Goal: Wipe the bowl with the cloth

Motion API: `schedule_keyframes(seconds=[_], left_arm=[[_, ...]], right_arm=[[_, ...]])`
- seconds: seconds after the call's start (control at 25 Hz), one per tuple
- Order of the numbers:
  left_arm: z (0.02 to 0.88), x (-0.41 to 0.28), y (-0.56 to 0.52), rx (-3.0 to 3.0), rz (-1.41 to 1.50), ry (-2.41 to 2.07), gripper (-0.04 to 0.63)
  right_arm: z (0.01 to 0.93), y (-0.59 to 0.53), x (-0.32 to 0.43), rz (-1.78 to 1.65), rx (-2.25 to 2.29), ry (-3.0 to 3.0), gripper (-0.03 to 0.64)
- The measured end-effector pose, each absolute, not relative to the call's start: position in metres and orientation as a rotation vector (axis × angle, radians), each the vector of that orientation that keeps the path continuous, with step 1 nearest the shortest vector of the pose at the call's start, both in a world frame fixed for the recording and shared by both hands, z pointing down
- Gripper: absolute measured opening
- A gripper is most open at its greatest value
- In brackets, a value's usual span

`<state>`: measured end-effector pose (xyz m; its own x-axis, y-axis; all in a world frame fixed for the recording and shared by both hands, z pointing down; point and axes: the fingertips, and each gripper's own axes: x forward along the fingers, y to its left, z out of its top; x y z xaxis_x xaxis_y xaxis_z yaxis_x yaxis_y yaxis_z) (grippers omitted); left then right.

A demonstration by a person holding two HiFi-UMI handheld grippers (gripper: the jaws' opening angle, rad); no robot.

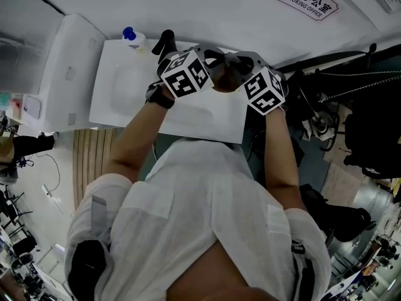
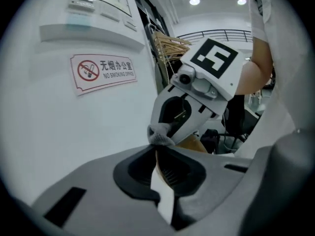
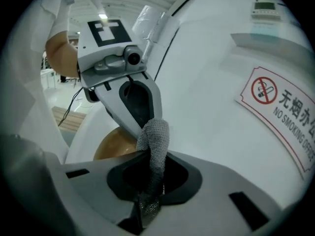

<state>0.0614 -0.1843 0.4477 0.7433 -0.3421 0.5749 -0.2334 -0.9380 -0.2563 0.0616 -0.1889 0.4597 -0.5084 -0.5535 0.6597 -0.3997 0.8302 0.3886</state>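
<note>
Clearly the left gripper (image 2: 165,178) pinches the rim of the brown bowl (image 2: 191,143), which sticks out just past its closed jaws. Facing it, the right gripper (image 3: 147,188) is clamped on a grey mesh cloth (image 3: 155,134) (a strip stands up from the jaws), whose top lies at the bowl's rim by the left jaw tips. Both hang over a white table (image 1: 125,99). A wall sign (image 2: 103,72) reads "无烟办公室 NO SMOKING OFFICE".

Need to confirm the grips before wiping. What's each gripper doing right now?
Left gripper: closed on the rim of the brown bowl.
Right gripper: closed on the grey mesh cloth.
</note>
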Motion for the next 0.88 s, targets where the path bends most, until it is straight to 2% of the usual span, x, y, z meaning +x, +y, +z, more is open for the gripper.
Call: schedule_keyframes(seconds=[0.28, 0.56, 0.88], left_arm=[[0.430, 0.045, -0.203, -2.845, -0.717, 0.844, 0.023], [0.447, 0.029, -0.214, -2.926, -0.705, 1.080, 0.023], [0.496, 0.017, -0.238, -3.070, -0.726, 1.340, 0.025]], right_arm=[[0.442, -0.204, 0.082, 0.040, 1.054, -2.394, 0.054], [0.431, -0.203, 0.104, 0.386, 1.263, -2.665, 0.057], [0.415, -0.201, 0.144, 0.321, 1.478, -2.694, 0.054]])
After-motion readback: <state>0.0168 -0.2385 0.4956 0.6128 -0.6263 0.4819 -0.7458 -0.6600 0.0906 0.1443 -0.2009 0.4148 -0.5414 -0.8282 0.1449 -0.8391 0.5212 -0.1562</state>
